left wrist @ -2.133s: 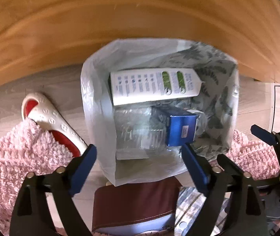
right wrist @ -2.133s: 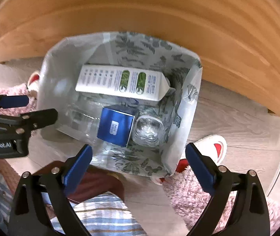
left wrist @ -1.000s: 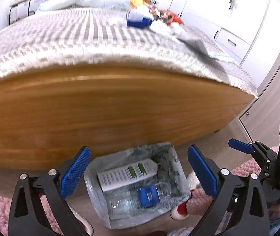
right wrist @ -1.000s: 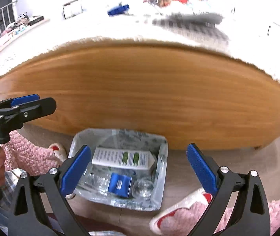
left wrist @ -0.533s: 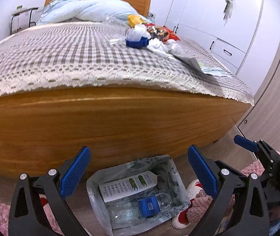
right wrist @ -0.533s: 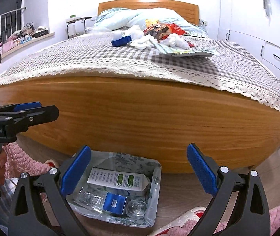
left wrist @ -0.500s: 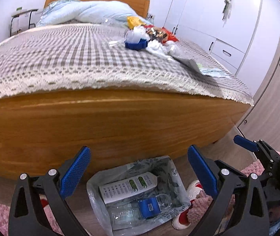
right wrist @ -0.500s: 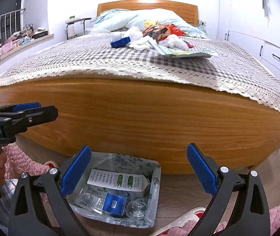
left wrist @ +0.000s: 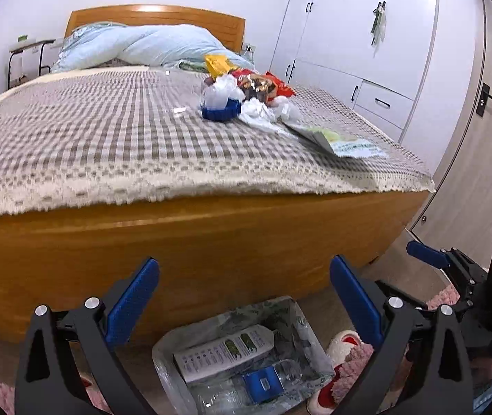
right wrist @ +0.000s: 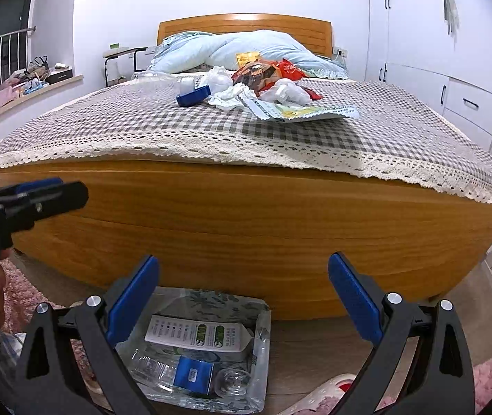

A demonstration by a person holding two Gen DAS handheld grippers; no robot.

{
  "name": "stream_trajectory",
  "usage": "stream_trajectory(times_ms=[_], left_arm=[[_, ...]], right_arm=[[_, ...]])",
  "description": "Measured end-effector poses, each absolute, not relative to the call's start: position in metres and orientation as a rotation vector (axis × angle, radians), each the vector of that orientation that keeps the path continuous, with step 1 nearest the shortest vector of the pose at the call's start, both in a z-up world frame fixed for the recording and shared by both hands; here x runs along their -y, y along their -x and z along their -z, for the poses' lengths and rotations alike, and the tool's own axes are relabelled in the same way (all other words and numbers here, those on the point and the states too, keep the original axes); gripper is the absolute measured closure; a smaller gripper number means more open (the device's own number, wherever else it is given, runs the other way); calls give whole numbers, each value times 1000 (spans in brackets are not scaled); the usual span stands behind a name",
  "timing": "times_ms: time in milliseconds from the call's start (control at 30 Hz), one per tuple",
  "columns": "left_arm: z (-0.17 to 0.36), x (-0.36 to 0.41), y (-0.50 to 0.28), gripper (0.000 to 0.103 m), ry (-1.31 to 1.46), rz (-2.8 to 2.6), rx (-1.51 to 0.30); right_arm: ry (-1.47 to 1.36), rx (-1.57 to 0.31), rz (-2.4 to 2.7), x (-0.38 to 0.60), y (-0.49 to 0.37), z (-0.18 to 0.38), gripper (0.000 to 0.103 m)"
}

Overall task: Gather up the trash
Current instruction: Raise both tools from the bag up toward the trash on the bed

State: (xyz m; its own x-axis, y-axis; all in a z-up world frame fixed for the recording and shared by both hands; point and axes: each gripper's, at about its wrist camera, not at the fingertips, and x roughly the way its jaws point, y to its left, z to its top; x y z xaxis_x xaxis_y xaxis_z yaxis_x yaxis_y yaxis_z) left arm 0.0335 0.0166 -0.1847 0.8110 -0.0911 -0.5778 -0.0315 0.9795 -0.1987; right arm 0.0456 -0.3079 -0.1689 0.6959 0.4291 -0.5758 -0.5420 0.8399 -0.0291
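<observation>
As before, both grippers [left wrist: 244, 299] [right wrist: 243, 297] empty.

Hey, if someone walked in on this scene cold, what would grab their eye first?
Probably the heap of trash in the middle of the checked bedspread: crumpled white tissues, red snack wrappers, a blue lid and a flat printed packet. Next, the lined trash bag on the floor at the foot of the bed, already holding a white carton and a clear bottle. Both the left gripper and right gripper are open and empty.
</observation>
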Motion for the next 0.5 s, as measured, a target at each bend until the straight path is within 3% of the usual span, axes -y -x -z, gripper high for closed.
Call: stream_trajectory(times_ms=[500], left_arm=[[154, -30, -56, 7, 180, 27, -540]], right_arm=[[157, -486, -463, 313, -67, 134, 9]])
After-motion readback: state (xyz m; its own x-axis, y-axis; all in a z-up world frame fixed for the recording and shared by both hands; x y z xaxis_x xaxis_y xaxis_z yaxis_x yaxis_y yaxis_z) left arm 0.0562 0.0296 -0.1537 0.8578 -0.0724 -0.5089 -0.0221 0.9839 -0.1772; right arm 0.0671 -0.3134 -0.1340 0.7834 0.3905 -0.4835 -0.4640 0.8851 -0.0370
